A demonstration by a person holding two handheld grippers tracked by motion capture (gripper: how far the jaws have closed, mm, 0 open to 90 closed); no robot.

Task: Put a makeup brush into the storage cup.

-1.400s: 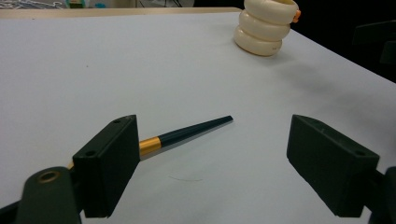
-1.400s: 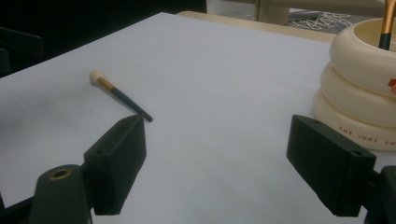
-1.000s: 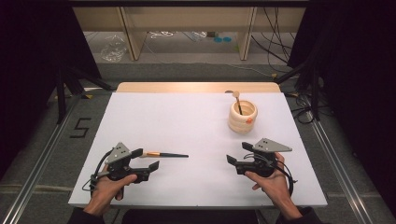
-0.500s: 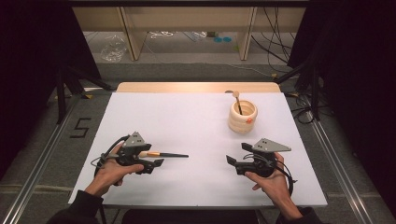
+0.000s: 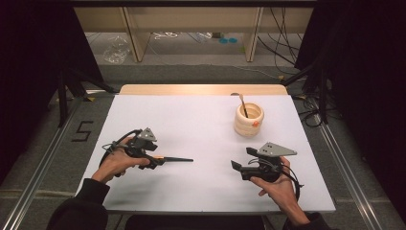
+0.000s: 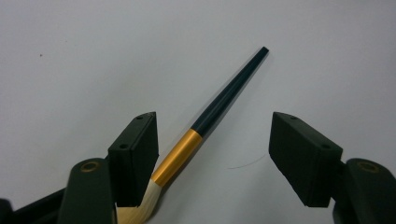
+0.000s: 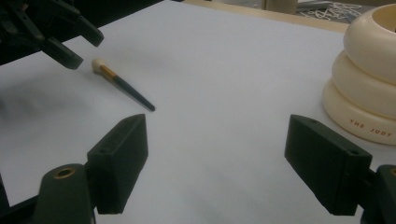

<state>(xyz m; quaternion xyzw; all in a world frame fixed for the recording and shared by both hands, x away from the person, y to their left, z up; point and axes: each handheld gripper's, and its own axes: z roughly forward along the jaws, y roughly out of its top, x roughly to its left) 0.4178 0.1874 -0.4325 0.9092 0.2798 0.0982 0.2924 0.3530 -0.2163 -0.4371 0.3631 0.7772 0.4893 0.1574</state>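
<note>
A makeup brush (image 5: 174, 159) with a dark handle, gold ferrule and pale bristles lies flat on the white table top (image 5: 201, 124). My left gripper (image 5: 155, 160) hangs over its bristle end. In the left gripper view the brush (image 6: 219, 105) runs between the jaws, close to the left pad (image 6: 137, 149) and well apart from the right one; the jaws have just been closing and my left gripper (image 6: 217, 140) stays open. My right gripper (image 5: 243, 160) rests open on the table, nothing between its jaws (image 7: 217, 154). The brush (image 7: 126, 88) lies far off to its left.
A cream ringed holder (image 5: 249, 120) stands at the back right with a thin tool (image 5: 242, 103) upright in it; it is close by in the right gripper view (image 7: 369, 70). A wooden strip (image 5: 201, 89) borders the table's far edge.
My left gripper has moved away from the person and to the right, onto the brush's bristle end, and its jaws have narrowed. The right gripper has stayed still.
</note>
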